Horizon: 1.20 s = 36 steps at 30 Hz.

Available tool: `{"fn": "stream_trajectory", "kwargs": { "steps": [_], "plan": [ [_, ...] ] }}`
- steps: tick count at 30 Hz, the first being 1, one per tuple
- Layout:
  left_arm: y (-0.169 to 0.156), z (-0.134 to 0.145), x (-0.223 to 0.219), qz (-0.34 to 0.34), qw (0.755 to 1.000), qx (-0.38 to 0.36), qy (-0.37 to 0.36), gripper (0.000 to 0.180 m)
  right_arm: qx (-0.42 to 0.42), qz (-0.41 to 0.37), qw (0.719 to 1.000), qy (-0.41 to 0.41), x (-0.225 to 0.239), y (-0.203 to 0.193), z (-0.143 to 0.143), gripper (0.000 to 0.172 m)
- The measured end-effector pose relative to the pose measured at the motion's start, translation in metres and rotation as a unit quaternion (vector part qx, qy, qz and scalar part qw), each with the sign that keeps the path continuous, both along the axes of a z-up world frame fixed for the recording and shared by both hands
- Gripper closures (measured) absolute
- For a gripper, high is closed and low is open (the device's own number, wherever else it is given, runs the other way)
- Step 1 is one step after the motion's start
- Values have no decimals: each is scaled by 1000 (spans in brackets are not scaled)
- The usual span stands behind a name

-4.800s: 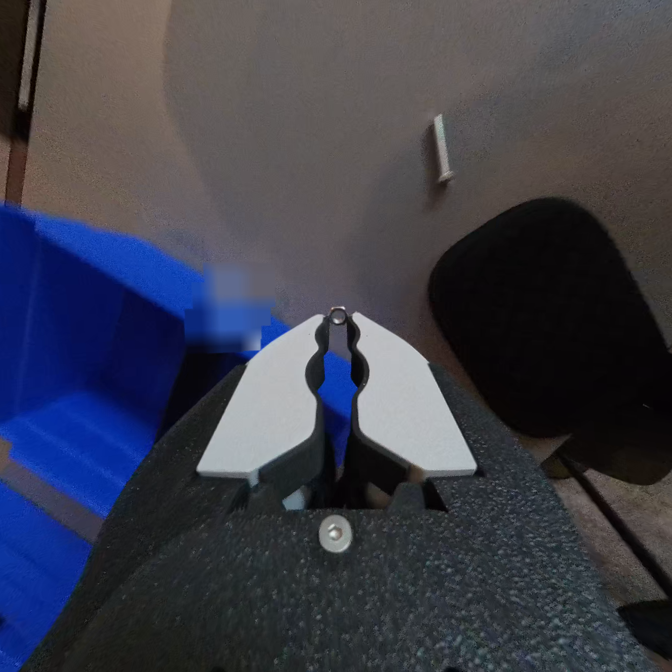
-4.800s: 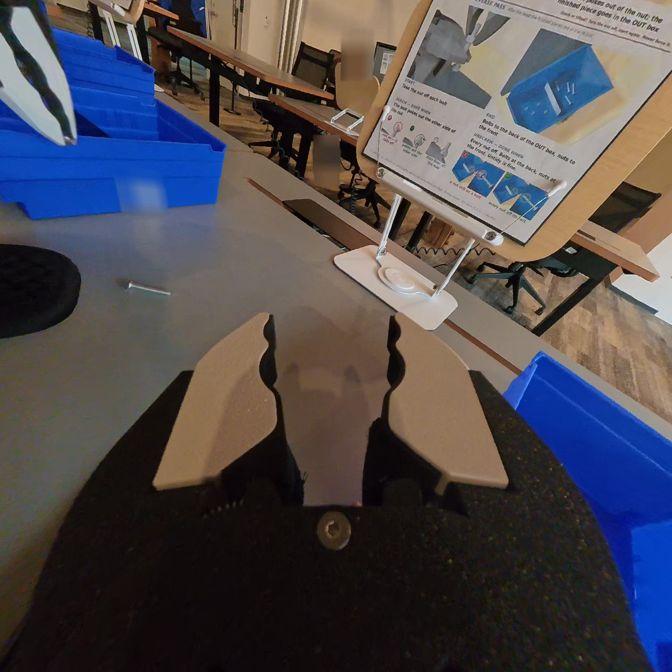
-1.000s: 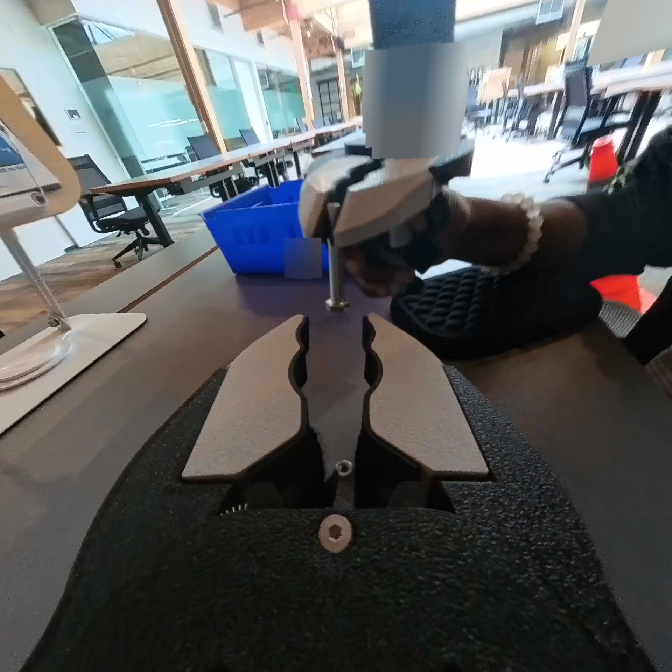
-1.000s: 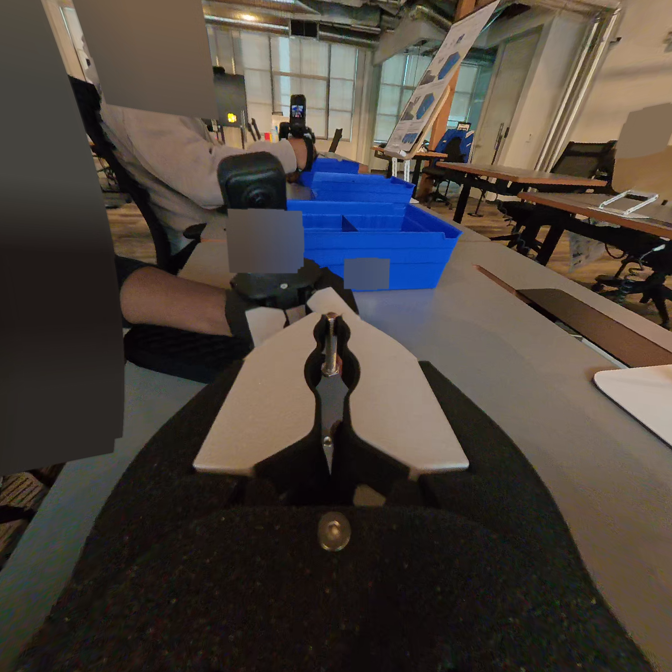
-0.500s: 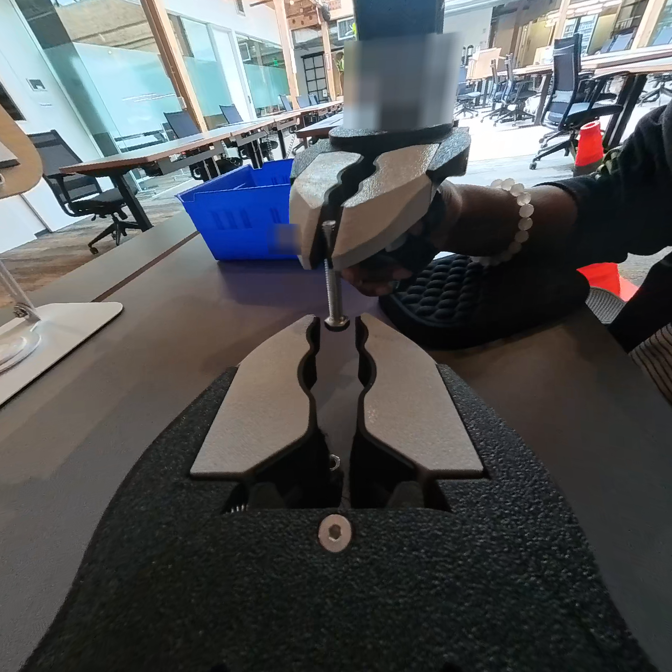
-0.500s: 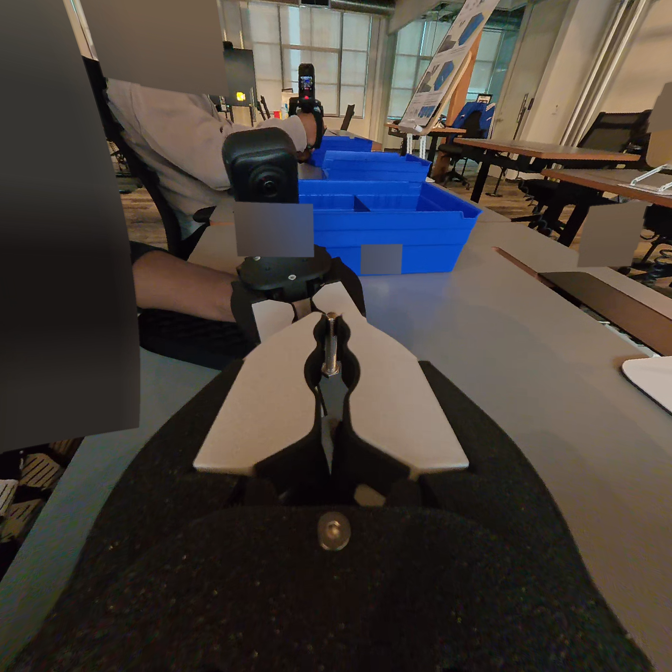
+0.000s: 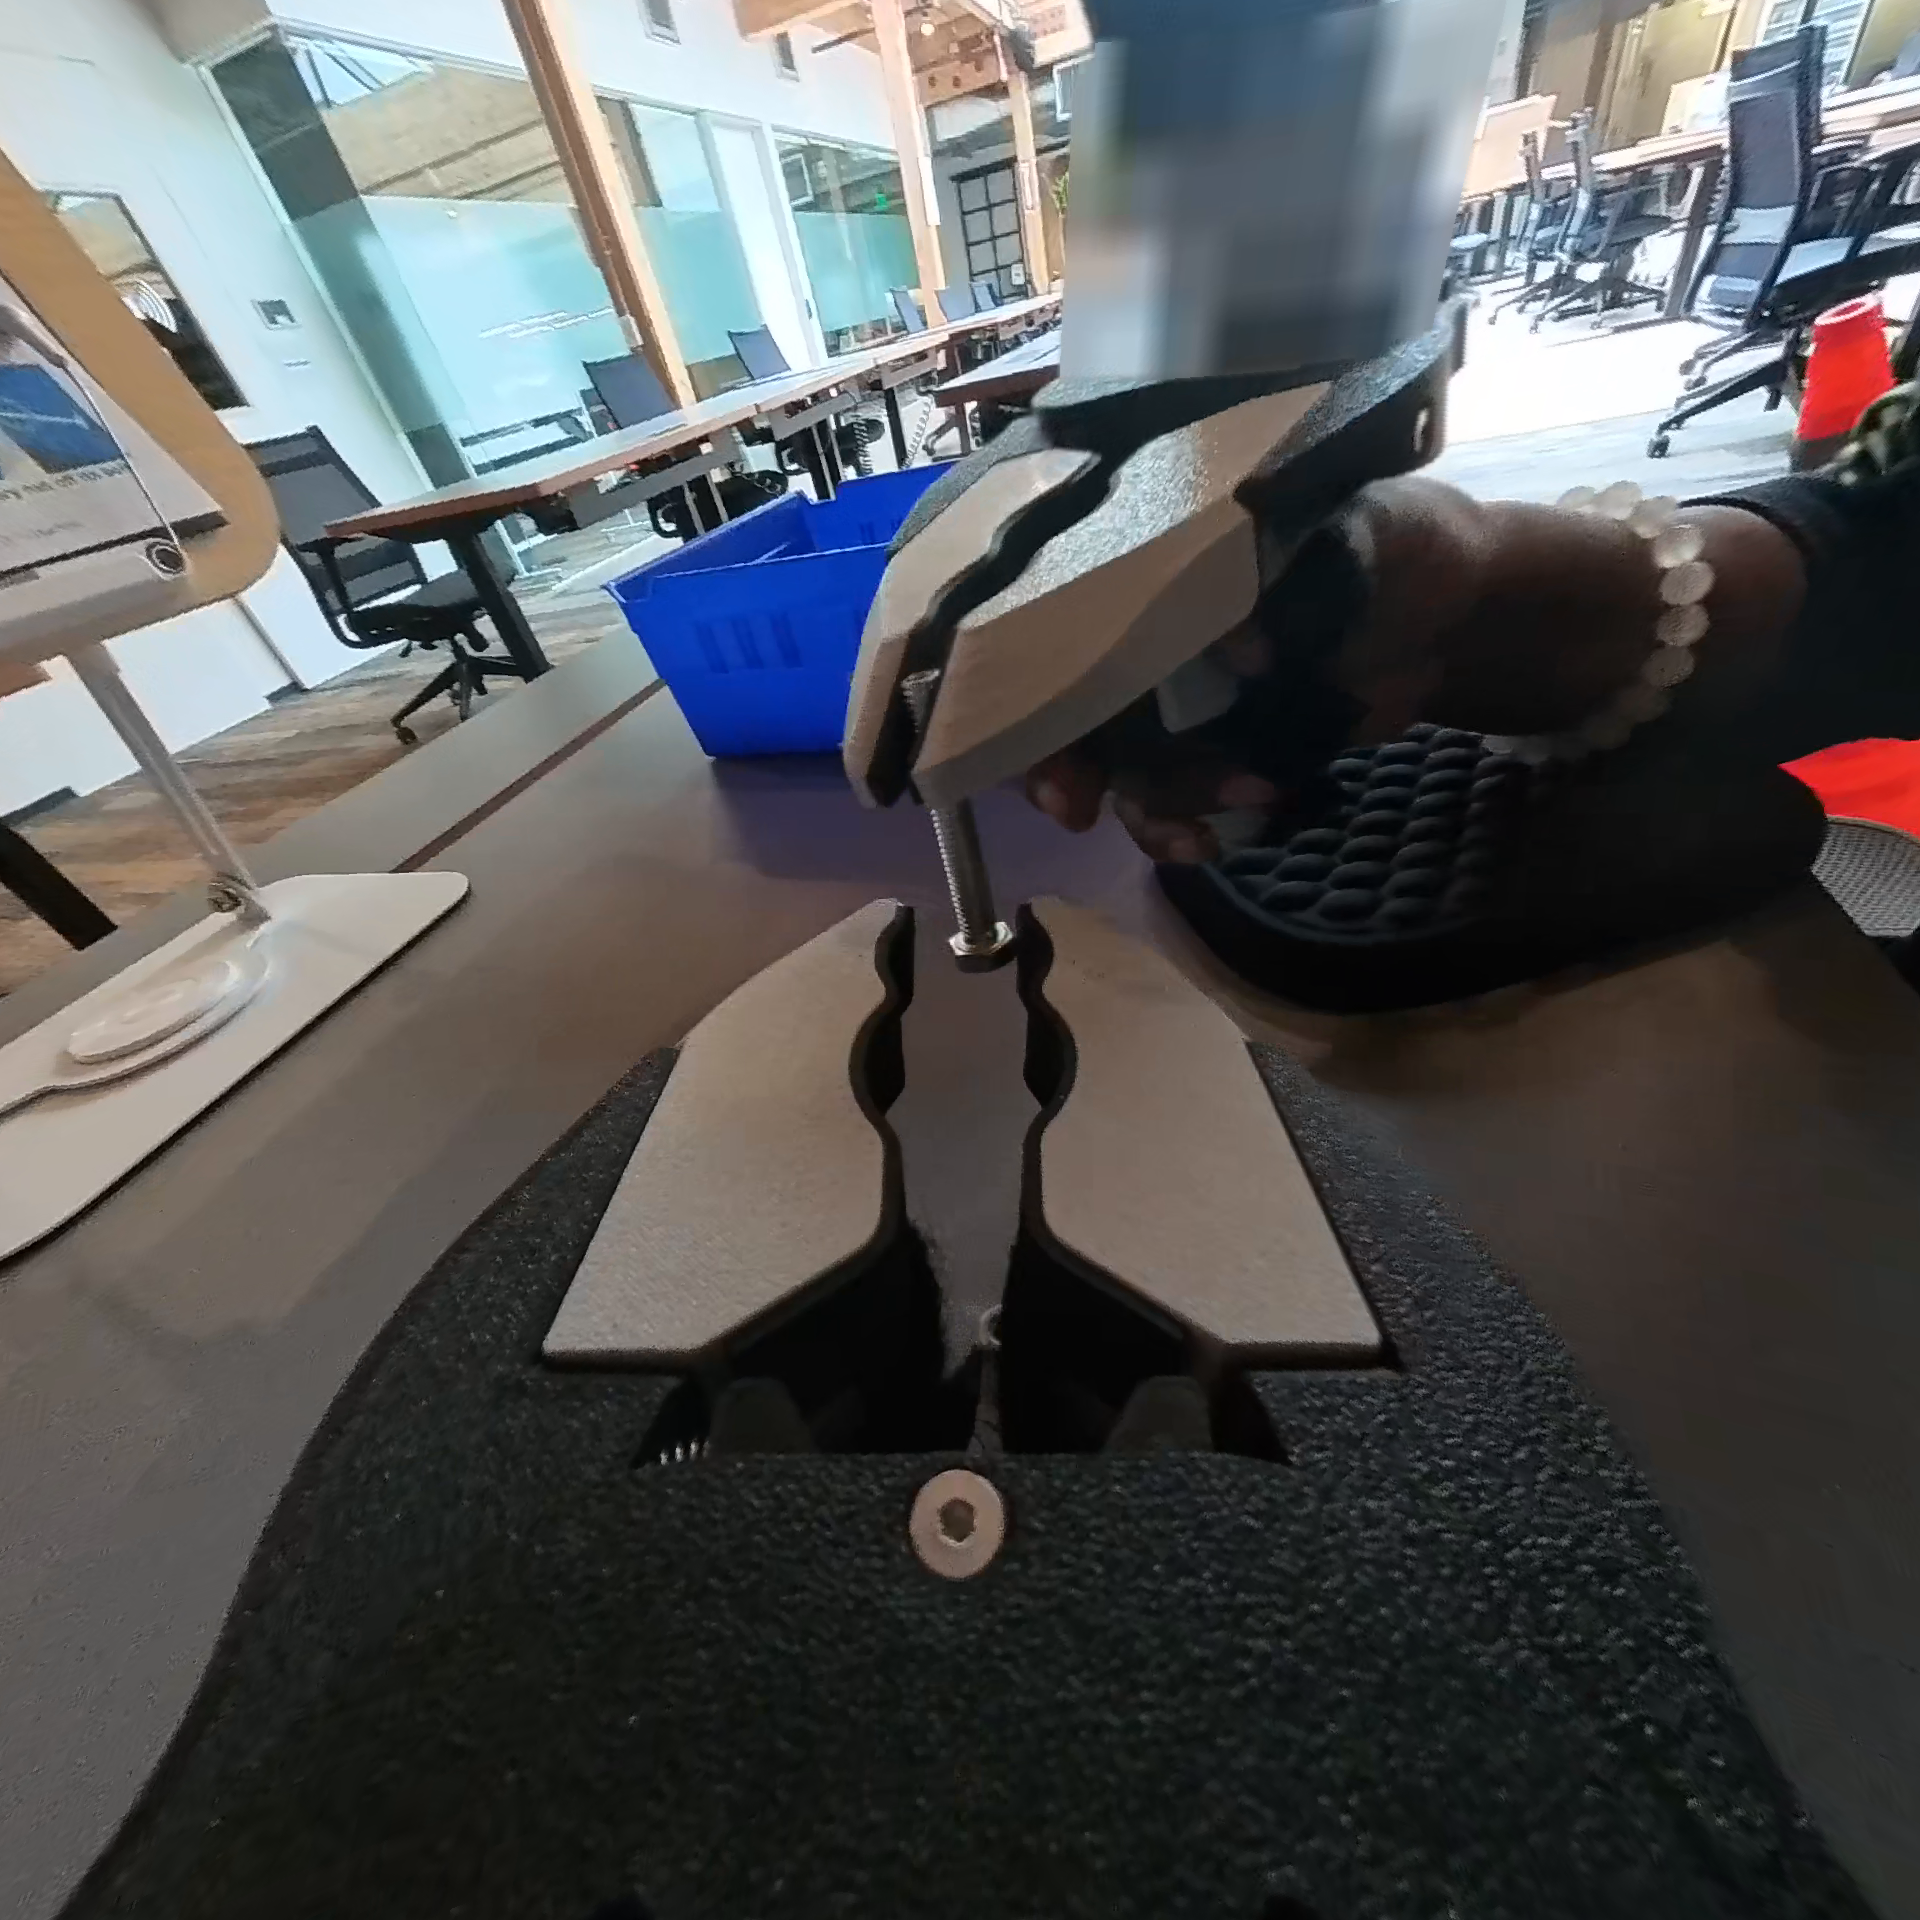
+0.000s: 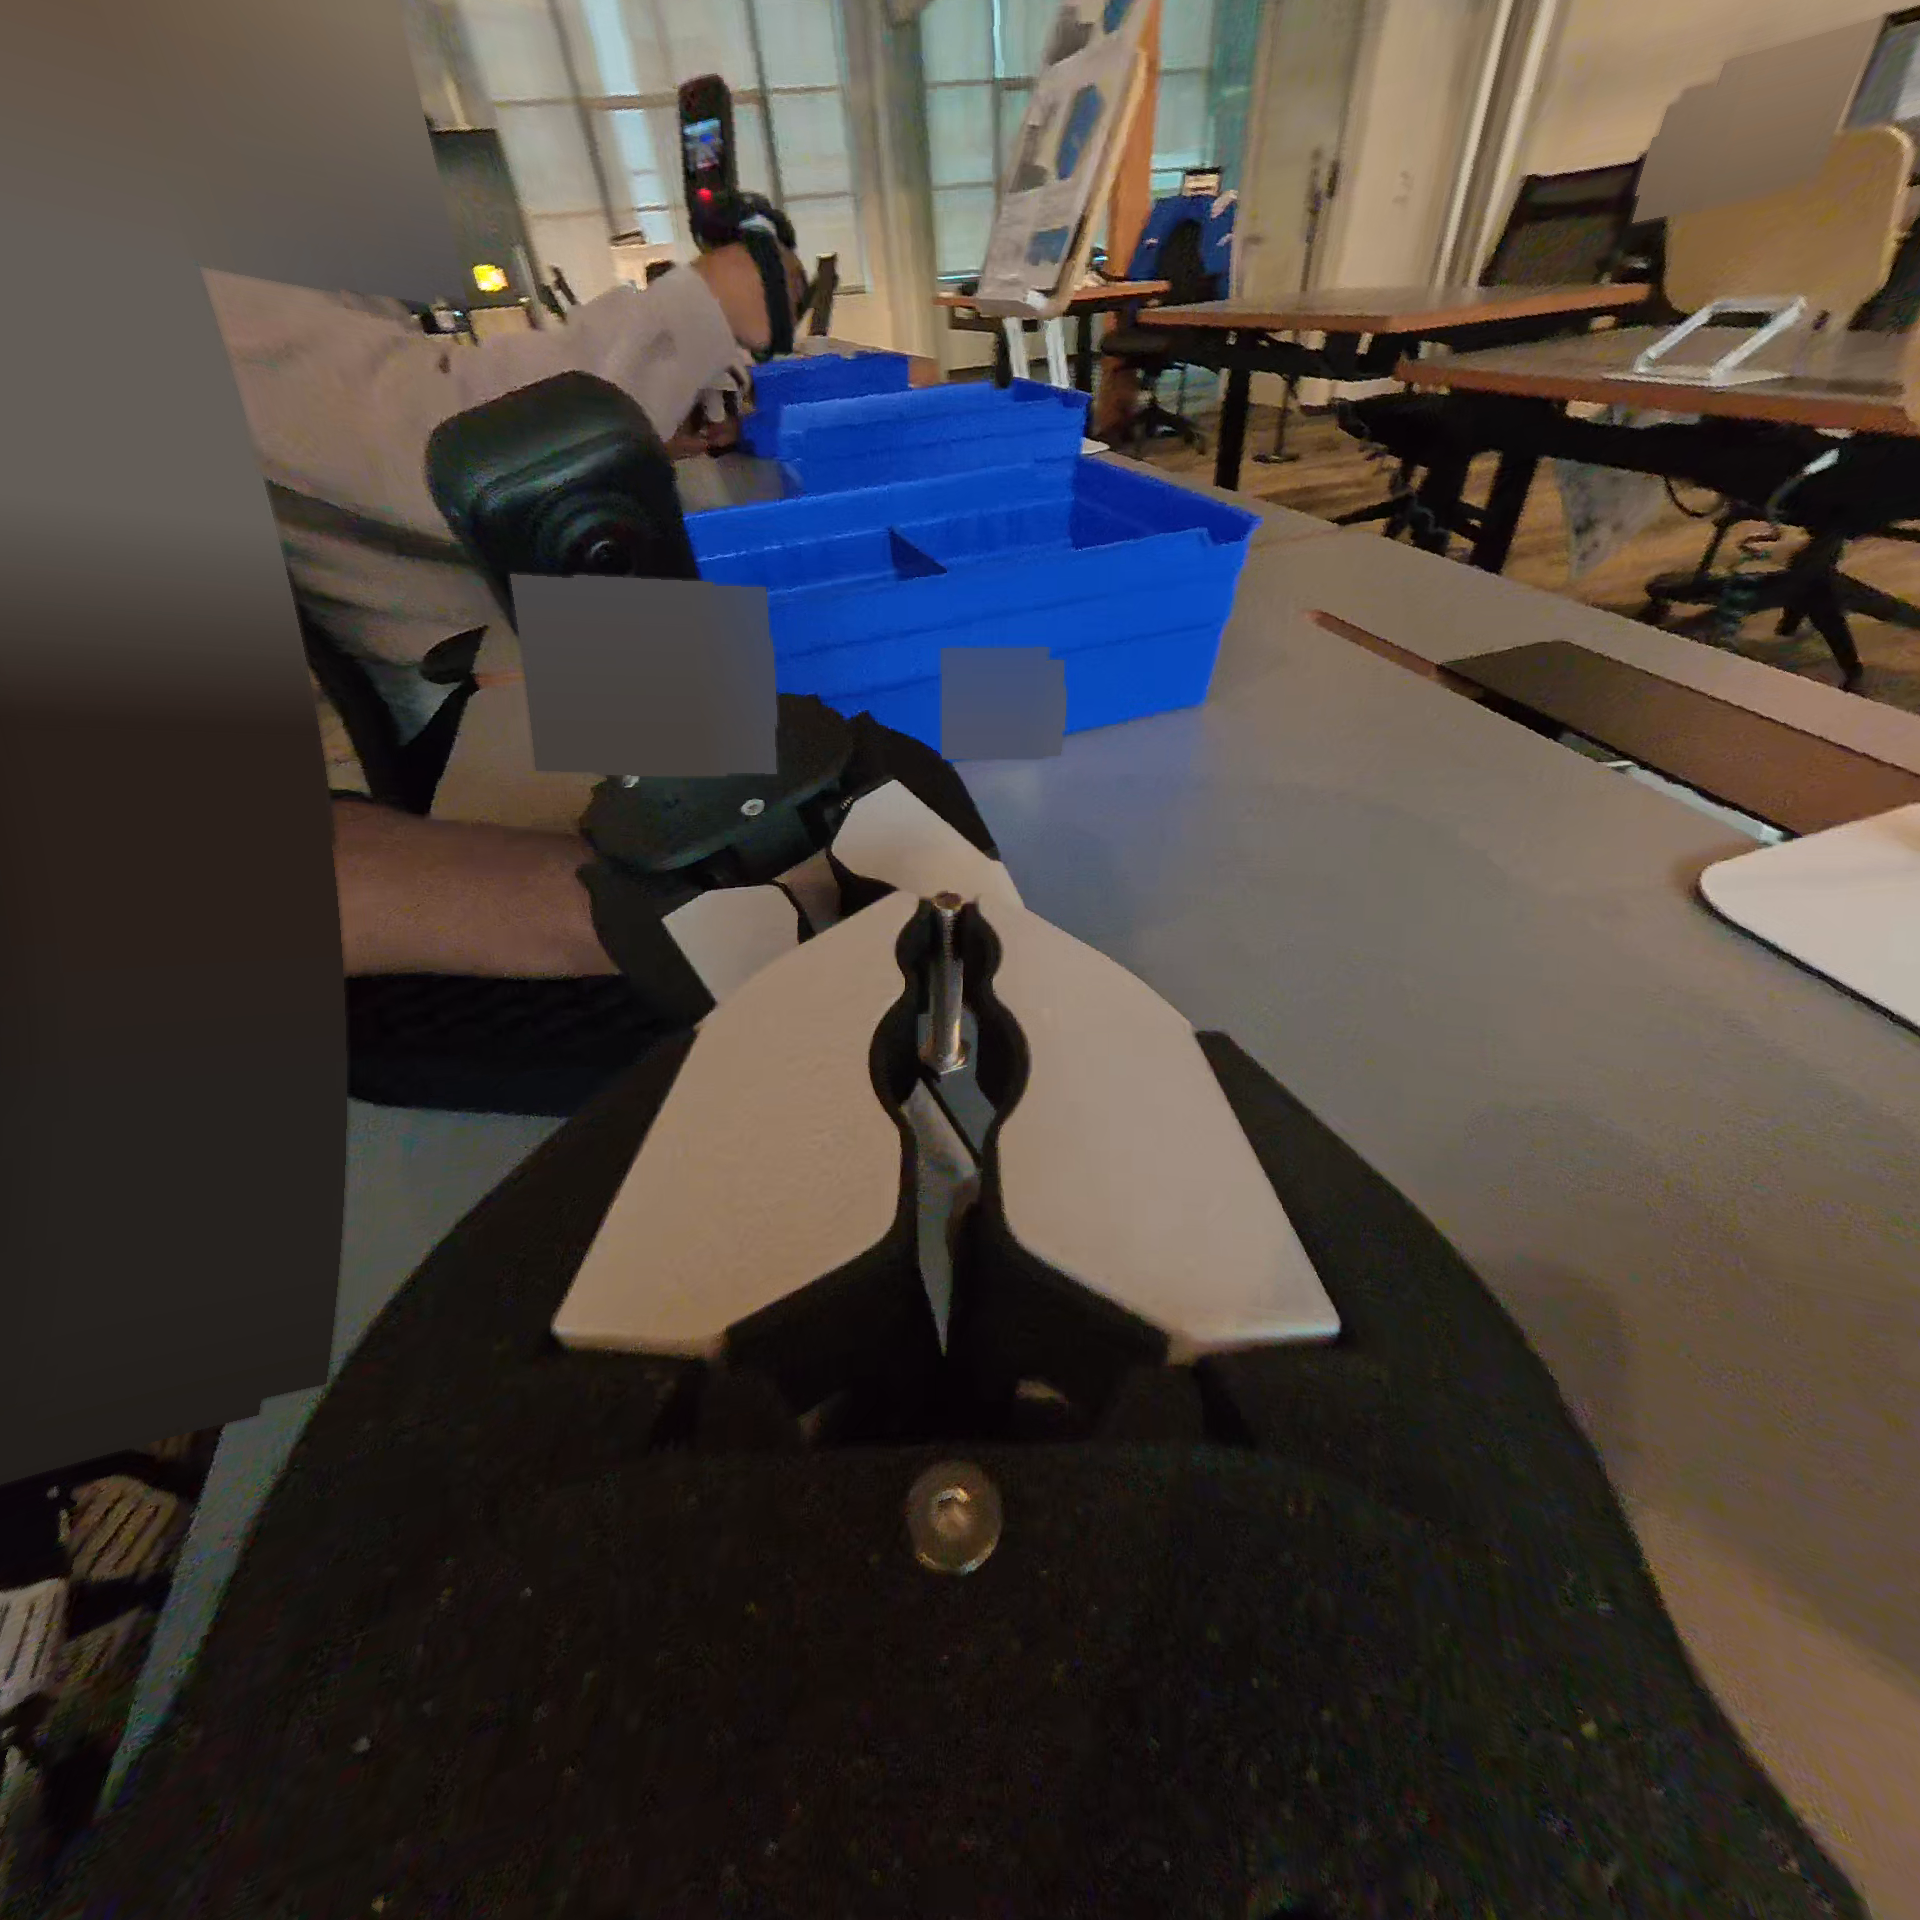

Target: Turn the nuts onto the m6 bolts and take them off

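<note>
Nut [image 7: 980, 940] on the bolt's lower end, at frame centre between the left gripper's tips.

Bolt [image 7: 958, 852] hangs threads-down from the right gripper [image 7: 902, 727], whose jaws are pinched on its upper shank; the right wrist view shows the same bolt [image 8: 943, 987] clamped in the jaw notches. Left gripper [image 7: 966, 925] stands spread around the nut, near pad touching or almost so, far pad clear. To do this well: centre the hex, square the flats to both pads, close firmly, then turn about the bolt's axis. Dark table [image 7: 520, 935] below; blue bin [image 7: 748, 634] behind.

Open-plan office, long desks [image 7: 582, 468], swivel chairs [image 7: 384, 582], glass partitions [image 7: 499, 301]
</note>
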<state>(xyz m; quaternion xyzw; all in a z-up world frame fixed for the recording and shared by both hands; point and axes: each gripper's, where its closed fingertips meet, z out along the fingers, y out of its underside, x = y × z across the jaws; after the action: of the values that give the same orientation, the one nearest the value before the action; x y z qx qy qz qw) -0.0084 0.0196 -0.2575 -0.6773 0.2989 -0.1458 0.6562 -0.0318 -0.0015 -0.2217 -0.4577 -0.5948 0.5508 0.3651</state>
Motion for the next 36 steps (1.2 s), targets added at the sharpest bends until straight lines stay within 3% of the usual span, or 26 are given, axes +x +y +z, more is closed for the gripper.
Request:
{"fn": "stream_trajectory", "kwargs": {
  "steps": [6, 36],
  "plan": [
    [1, -4, 2, -1, 1000, -7, 9, 162, 35, -23, 999, 11, -1, -1, 2, 167],
    [-1, -4, 0, -6, 1000, -25, 0, 171, 18, -20, 1000, 12, -1, 0, 2, 167]
  ]
}}
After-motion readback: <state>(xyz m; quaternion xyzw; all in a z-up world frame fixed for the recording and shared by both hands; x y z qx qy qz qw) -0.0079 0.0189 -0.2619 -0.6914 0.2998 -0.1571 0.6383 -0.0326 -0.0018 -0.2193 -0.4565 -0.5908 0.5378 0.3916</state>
